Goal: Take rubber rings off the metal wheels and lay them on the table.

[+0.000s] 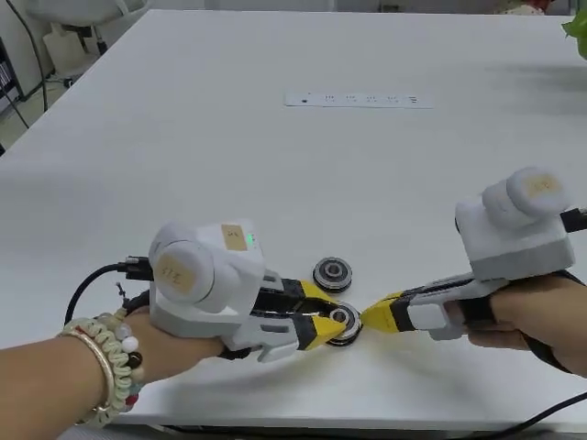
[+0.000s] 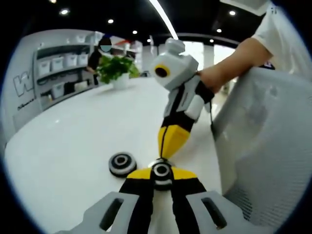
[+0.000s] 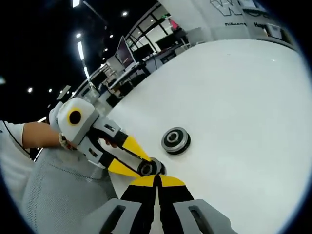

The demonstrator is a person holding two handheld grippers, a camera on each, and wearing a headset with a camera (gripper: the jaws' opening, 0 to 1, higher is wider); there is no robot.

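1. Yellow-tipped fingers of the left gripper (image 2: 162,174) are drawn in narrow on a metal wheel (image 2: 162,170), one tip on each side of it, pinning it low over the white table (image 1: 275,165) near the table's front edge.
2. A black rubber ring (image 2: 162,185) sits round that wheel's rim, not yet off.
3. The right gripper (image 3: 157,181) has its fingers pressed together into a single wedge. The tip is at the wheel's edge, touching or just beside it. I cannot tell whether any rubber is caught between them.
4. The wheel lies straight ahead of the right fingers, on their long axis. The two grippers point almost head-on at each other, with the wheel between their tips.
5. A second wheel (image 1: 332,273) lies free on the table just beyond the held one, apart from both grippers and with its own dark ring on.
6. My judgement is that the left gripper serves as the clamp and the right does the work. It must part slightly, catch the ring's lip on its own side, and peel back along its axis. A slip off the thin rubber is the likely fault.
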